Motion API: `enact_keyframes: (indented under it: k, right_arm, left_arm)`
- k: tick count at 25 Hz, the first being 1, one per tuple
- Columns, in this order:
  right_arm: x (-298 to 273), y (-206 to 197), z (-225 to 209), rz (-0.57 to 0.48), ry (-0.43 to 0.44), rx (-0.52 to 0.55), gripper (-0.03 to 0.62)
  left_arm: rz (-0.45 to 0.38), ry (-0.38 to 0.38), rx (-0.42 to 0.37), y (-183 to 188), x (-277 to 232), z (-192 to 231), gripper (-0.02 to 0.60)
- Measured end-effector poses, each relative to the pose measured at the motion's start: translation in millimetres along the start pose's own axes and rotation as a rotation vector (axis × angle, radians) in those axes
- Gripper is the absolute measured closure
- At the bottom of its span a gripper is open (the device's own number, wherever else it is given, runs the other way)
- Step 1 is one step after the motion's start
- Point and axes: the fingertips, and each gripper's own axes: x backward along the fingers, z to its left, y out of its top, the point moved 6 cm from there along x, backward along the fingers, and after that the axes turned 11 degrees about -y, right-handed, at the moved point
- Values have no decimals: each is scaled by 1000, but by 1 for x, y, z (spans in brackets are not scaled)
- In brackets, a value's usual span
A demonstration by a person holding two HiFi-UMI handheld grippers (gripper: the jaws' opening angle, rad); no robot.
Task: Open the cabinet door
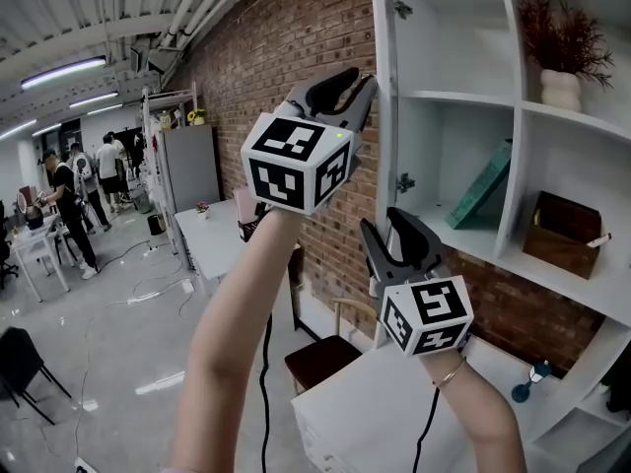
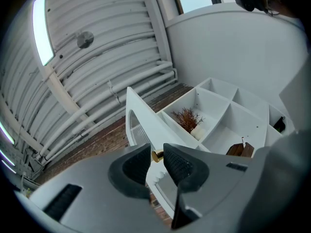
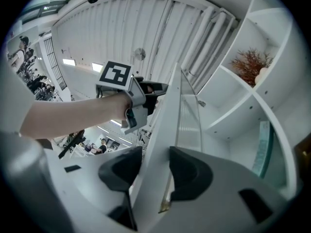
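The white cabinet door [image 2: 146, 118], with a ribbed glass pane, stands swung open; the head view shows it nearly edge-on [image 1: 381, 136]. Its small brass knob [image 2: 156, 155] sits between the pads of my left gripper [image 2: 156, 152], which is shut on it. That gripper is held high at the door's edge [image 1: 345, 92] and shows beyond the door in the right gripper view [image 3: 148, 89]. Lower down, my right gripper [image 1: 394, 230] straddles the door's free edge [image 3: 167, 110]; its jaws [image 3: 155, 152] are open, with the panel between them.
Open shelves behind the door hold a dried plant in a white vase [image 1: 562, 57], a teal book [image 1: 483, 185] and a brown box [image 1: 567, 235]. Below are a white table [image 1: 394, 402] and a chair [image 1: 320, 358]. The brick wall [image 1: 276, 67] runs leftward; people [image 1: 69, 205] stand far off.
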Motion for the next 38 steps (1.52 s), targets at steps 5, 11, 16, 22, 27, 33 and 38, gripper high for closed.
enact_keyframes:
  k: [5,11,16,22,27,33,38]
  right_arm:
    - [-8,-1,14,-12,8,7,410]
    - [-17,-6,29,-38,-1,6,402]
    - [-23,-9,38,-53,1,10,399]
    - [-34,-14,51,-54,15,21,393]
    - [-41,-18,59,-64,12,35,389]
    - [-56,-26,70,-70,18,47,385]
    - [-68,-32,85,-78,14,58,384]
  left_arm:
    - [10,20,-4,-3,12,13,506]
    - [34,37,-13,-12,24,24,509]
    - [28,64,25,-26,41,36,509]
    - [30,112,56,-38,63,55,509]
    - [52,145,61,-48,82,63,509]
    - [75,193,83,-67,111,78,509]
    - [100,225,98,-78,140,90,511]
